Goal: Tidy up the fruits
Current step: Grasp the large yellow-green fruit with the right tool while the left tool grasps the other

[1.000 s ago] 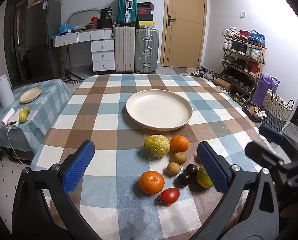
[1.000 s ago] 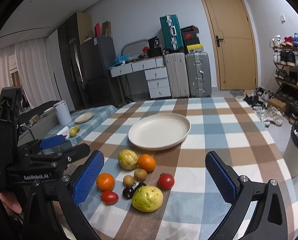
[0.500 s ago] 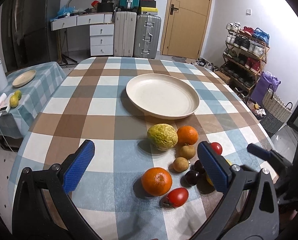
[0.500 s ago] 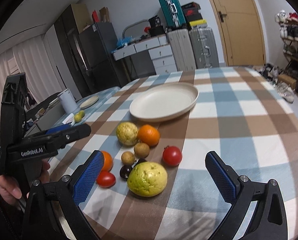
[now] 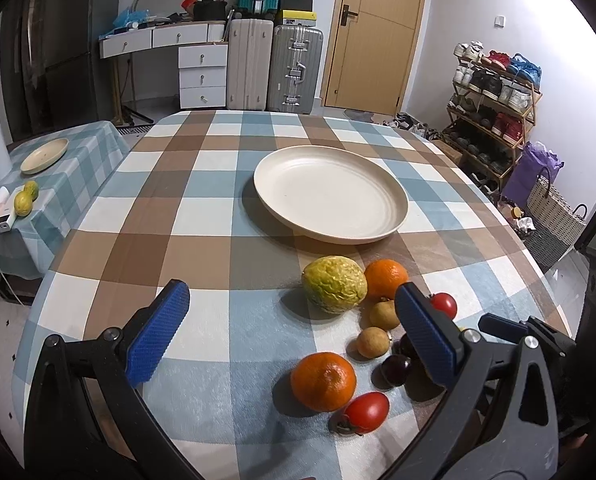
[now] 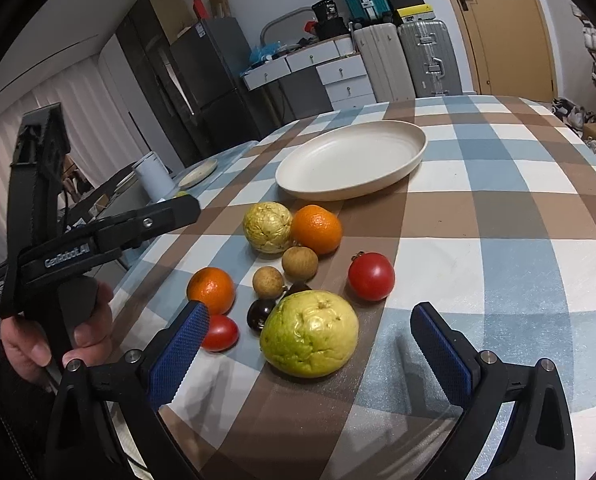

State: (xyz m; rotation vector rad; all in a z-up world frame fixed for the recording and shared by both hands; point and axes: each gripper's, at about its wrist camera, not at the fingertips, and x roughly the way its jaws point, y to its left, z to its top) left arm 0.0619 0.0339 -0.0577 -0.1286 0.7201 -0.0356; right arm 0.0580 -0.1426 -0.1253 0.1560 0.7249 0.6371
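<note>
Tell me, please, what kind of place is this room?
Most likely a lived-in home, perhaps an apartment entry and dining room. A wooden shoe rack full of shoes stands by the tan wooden door, hard-shell suitcases line the wall, and a checked tablecloth covers the table.

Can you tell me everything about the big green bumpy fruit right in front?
The big green fruit is yellow-green, roundish and dimpled, with pale blotchy patches on its matte skin. It sits on the checked tablecloth, nearest the open right gripper, which frames it without touching. A dark plum-like fruit sits close against its left side. It looks whole.
</note>
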